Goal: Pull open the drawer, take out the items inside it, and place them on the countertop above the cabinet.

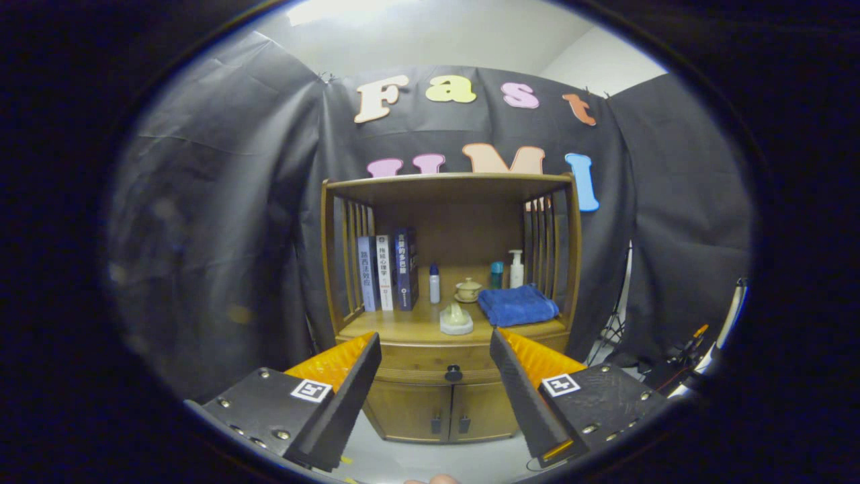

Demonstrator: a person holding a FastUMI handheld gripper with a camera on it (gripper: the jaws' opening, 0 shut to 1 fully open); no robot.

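A wooden cabinet (447, 296) stands straight ahead against the black cloth. Its drawer (430, 363) is closed, with a dark round knob (453, 372) at the middle, and the contents are hidden. My gripper (435, 349) is open, held well back from the cabinet, and the knob appears between the two fingers, far beyond them. Nothing sits between the fingers. Above the drawer runs the countertop (396, 326). On it lies a small pale figurine on a round base (456, 318) near the front, and a folded blue towel (517, 304) to the right.
At the back of the countertop stand three books (388, 270), a small white bottle (435, 283), a lidded teacup on a saucer (467, 290), a teal bottle (496, 274) and a white pump bottle (516, 268). Two cabinet doors (447, 411) sit below the drawer. Slatted side walls flank the shelf. Cables and a stand lie at right (685, 349).
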